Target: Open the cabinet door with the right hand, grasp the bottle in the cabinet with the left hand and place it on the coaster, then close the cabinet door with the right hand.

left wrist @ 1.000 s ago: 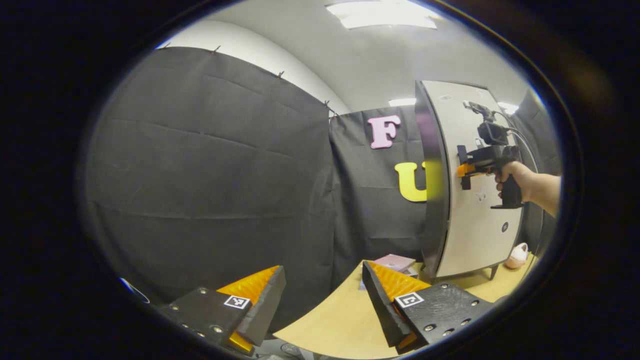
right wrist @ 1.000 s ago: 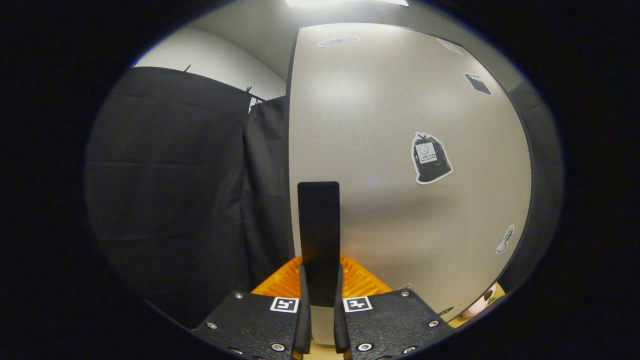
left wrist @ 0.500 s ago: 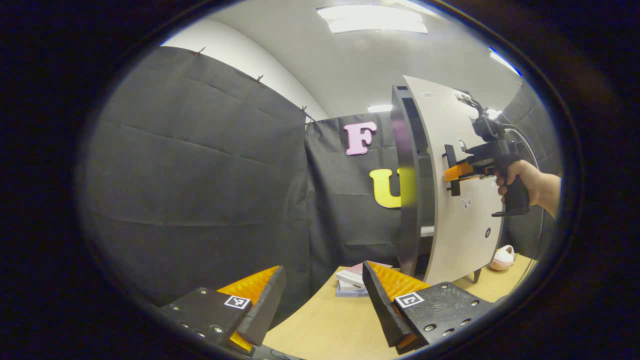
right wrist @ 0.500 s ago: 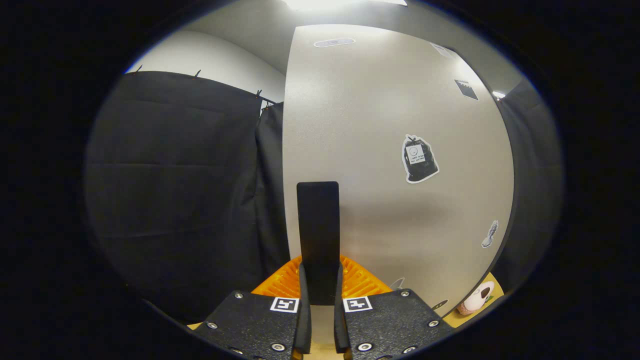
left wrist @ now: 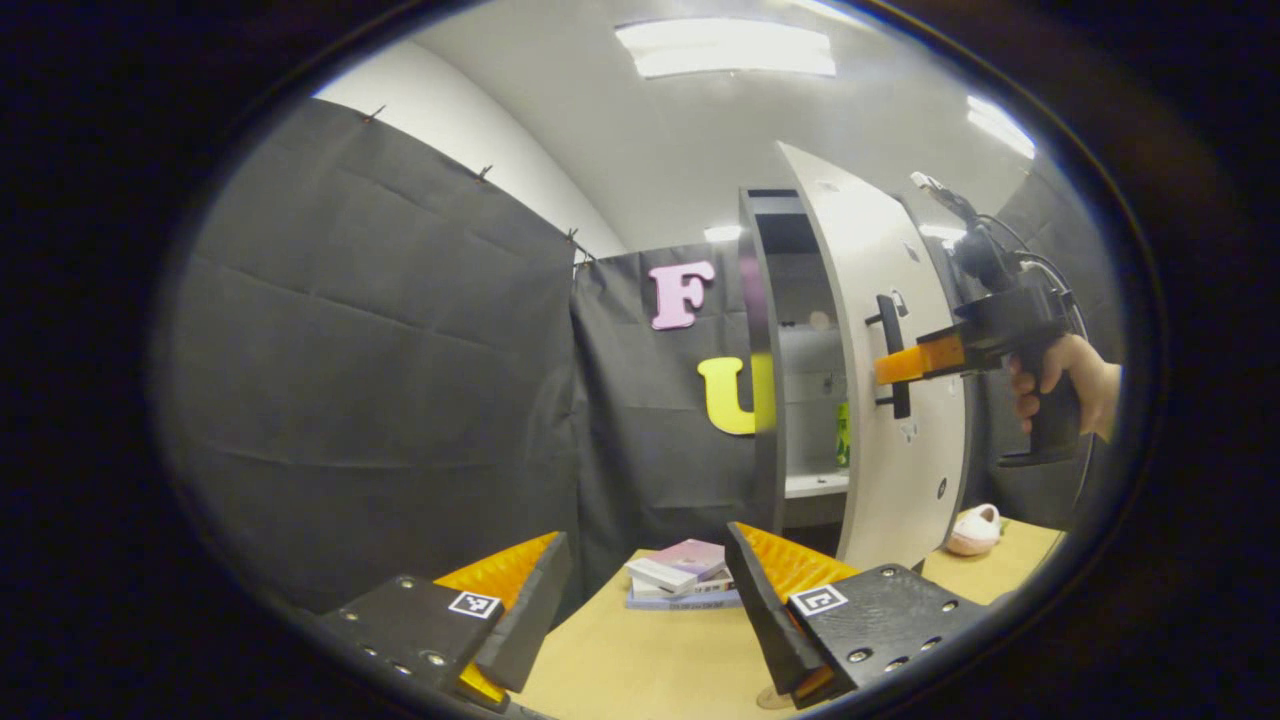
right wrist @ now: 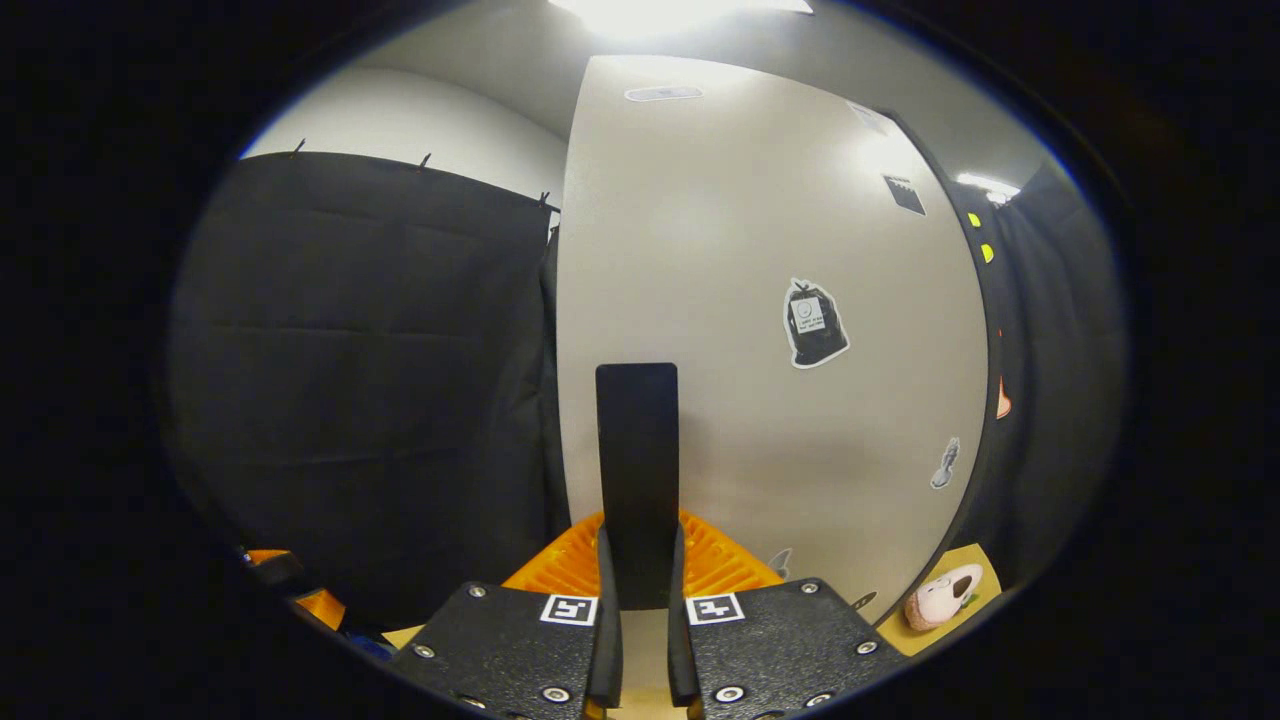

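Green bottle (left wrist: 843, 447) perhaps, inside open cabinet (left wrist: 800, 300)

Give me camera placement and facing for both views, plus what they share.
Left gripper view: rides the open left gripper low over the table, facing the cabinet; the hand holding the right gripper shows.
Right gripper view: rides the right gripper, facing the door up close, fingers shut on the handle.
Shared: door, handle, pink object on the table.
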